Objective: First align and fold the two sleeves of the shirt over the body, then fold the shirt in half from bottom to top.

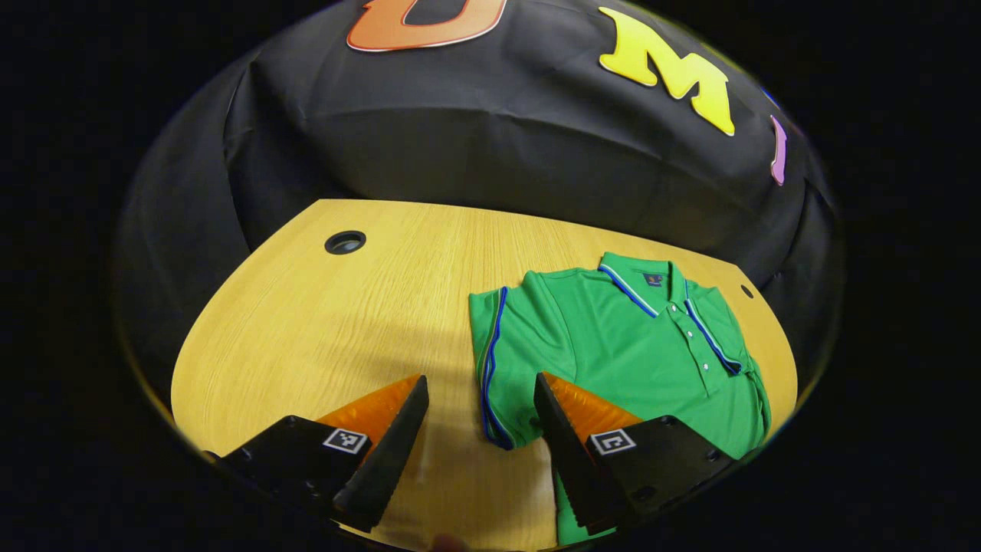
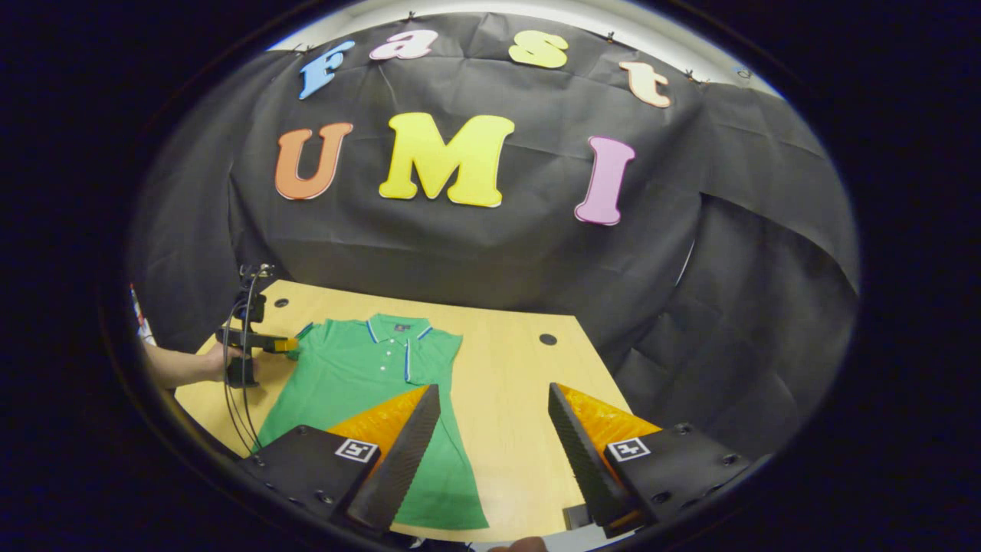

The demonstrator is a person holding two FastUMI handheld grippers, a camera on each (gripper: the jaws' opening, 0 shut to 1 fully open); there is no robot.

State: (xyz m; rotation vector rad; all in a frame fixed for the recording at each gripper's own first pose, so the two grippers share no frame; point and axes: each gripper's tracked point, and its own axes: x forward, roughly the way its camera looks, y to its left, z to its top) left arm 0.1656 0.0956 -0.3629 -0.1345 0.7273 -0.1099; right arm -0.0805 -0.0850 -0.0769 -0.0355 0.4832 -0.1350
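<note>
A green polo shirt (image 1: pixel 613 345) with blue-striped trim lies flat, collar away from me, on the wooden table (image 1: pixel 306 330). Its near sleeve (image 1: pixel 490 360) sticks out sideways, and my left gripper (image 1: pixel 480 378) stands open just above that sleeve's edge, one finger on each side. The opposite sleeve looks folded in over the body. In the right gripper view the shirt (image 2: pixel 360 383) lies at the left, with a hand holding the left gripper (image 2: pixel 287 345) at its sleeve. My right gripper (image 2: pixel 493 387) is open over bare table beside the shirt's lower right edge, holding nothing.
The table (image 2: pixel 513 429) has round cable holes (image 1: pixel 345 242) (image 2: pixel 547 339) near its back edge. Black cloth hangs close behind and to the sides. Bare wood lies left of the shirt in the left gripper view and right of it in the right gripper view.
</note>
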